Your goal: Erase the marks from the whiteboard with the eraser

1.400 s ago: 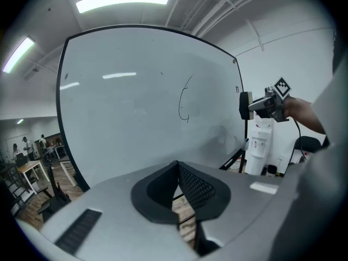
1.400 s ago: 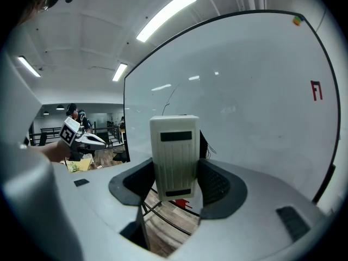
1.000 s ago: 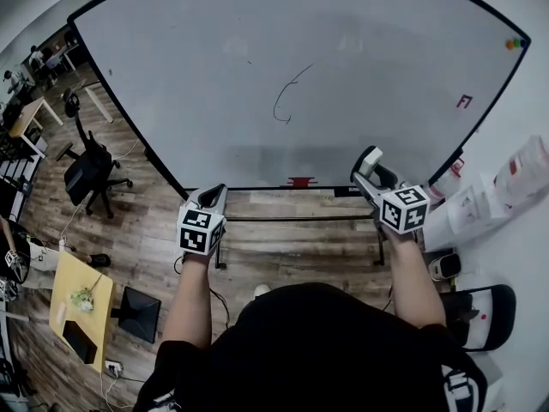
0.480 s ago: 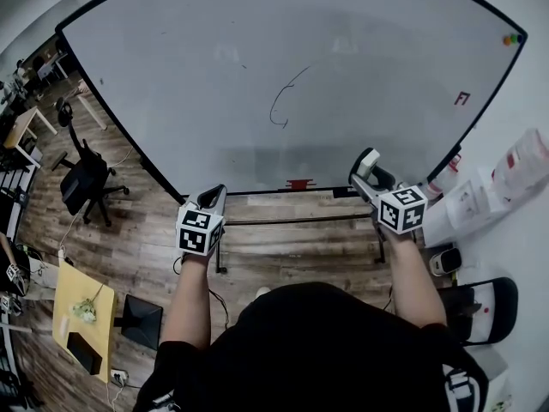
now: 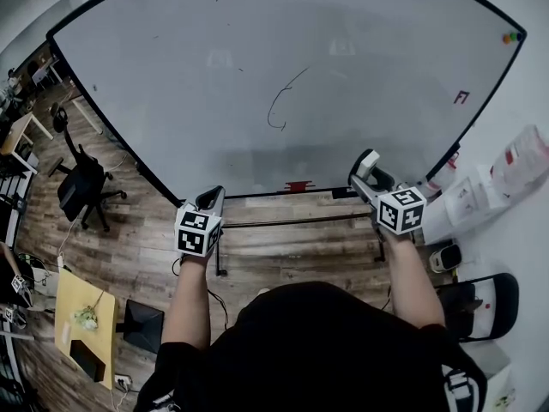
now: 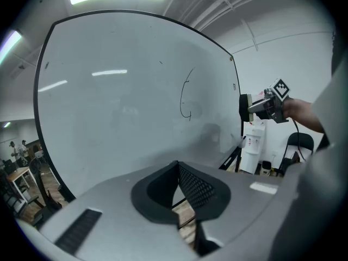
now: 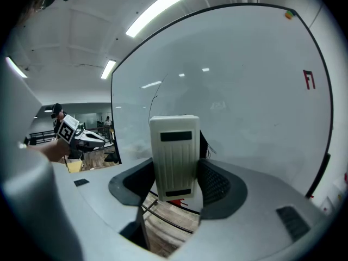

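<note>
A large whiteboard point(image 5: 214, 50) stands ahead of me, with a thin black curved mark point(image 5: 279, 106) near its middle. The same mark point(image 6: 186, 94) shows in the left gripper view. A small red mark point(image 5: 463, 97) sits near the board's right edge. My right gripper point(image 5: 367, 168) is shut on a white eraser point(image 7: 175, 156), held upright below the board's lower right part, off its surface. My left gripper point(image 5: 212, 199) hangs below the board's lower edge, its jaws together with nothing between them.
A black office chair point(image 5: 79, 183) stands on the wooden floor at the left. A yellow table point(image 5: 81, 312) is at lower left. White boxes and a water dispenser point(image 5: 480, 200) stand by the board's right end. A red item point(image 5: 299, 184) lies on the board's tray.
The whole view has drifted slightly so the board sits a little further left and lower. Both grippers hold about the same places, and the eraser stays gripped.
</note>
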The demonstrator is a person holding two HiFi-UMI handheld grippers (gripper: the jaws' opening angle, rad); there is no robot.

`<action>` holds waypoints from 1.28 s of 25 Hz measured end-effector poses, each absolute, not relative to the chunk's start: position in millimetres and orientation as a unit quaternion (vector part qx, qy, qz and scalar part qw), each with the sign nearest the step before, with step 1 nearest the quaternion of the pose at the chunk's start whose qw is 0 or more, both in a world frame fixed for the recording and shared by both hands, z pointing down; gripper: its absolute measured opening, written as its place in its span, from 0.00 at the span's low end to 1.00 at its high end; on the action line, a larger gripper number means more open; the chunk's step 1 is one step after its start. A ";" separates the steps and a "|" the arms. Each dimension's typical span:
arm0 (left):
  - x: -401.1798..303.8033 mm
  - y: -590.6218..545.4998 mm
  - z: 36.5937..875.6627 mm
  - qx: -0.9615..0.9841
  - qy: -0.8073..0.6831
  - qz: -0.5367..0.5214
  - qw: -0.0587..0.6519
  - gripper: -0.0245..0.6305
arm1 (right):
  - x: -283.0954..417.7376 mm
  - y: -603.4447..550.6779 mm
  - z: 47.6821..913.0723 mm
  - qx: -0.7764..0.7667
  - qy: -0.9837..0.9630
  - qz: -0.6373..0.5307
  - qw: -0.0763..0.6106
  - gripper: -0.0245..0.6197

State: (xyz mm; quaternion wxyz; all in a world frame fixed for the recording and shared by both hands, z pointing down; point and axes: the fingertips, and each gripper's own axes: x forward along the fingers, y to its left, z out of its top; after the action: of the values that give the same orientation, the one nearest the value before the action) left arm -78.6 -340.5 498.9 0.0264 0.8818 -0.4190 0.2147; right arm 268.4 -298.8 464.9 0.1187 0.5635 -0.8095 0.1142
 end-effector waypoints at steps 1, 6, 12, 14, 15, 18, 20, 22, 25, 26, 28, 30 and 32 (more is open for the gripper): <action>-78.5 -341.8 498.4 0.882 -0.419 0.214 0.026 0.05 | 269.2 -299.6 465.2 0.565 -0.808 0.114 0.118 0.41; -82.8 -346.7 500.8 0.882 -0.417 0.220 0.024 0.05 | 270.7 -302.1 465.5 0.572 -0.804 0.115 0.115 0.41; -84.7 -353.2 501.5 0.883 -0.415 0.219 0.023 0.06 | 273.9 -308.7 464.6 0.586 -0.794 0.116 0.111 0.41; -85.3 -356.2 500.5 0.883 -0.415 0.216 0.024 0.05 | 274.9 -311.1 463.7 0.591 -0.790 0.116 0.112 0.41; -86.3 -358.0 499.9 0.884 -0.415 0.215 0.025 0.06 | 275.0 -312.8 462.7 0.593 -0.789 0.115 0.112 0.41; -89.4 -362.4 499.6 0.885 -0.414 0.213 0.023 0.06 | 275.4 -319.1 454.3 0.601 -0.784 0.104 0.114 0.41; -90.0 -364.2 500.0 0.886 -0.411 0.212 0.024 0.05 | 275.7 -323.6 444.3 0.608 -0.781 0.090 0.115 0.41; -89.6 -365.1 499.8 0.889 -0.406 0.211 0.027 0.06 | 275.3 -329.1 432.4 0.614 -0.777 0.074 0.117 0.41; -90.4 -367.9 498.3 0.892 -0.401 0.206 0.027 0.05 | 272.0 -338.5 411.0 0.622 -0.772 0.043 0.125 0.41; -91.3 -369.5 498.6 0.892 -0.401 0.205 0.027 0.05 | 270.9 -341.6 402.7 0.625 -0.769 0.031 0.128 0.41; -92.8 -372.6 500.0 0.893 -0.400 0.205 0.029 0.05 | 269.4 -347.9 386.4 0.631 -0.764 0.007 0.135 0.41; -93.3 -375.6 500.4 0.894 -0.397 0.206 0.028 0.05 | 269.0 -355.0 371.4 0.637 -0.757 -0.017 0.144 0.41; -93.7 -379.4 499.9 0.894 -0.396 0.206 0.028 0.05 | 267.8 -362.8 357.7 0.643 -0.750 -0.039 0.153 0.41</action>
State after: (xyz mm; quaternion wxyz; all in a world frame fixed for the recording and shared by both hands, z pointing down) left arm -93.7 -379.4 499.9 0.0278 0.8942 -0.3963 0.2061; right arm 267.8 -362.8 357.7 0.1534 0.6426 -0.7497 -0.0389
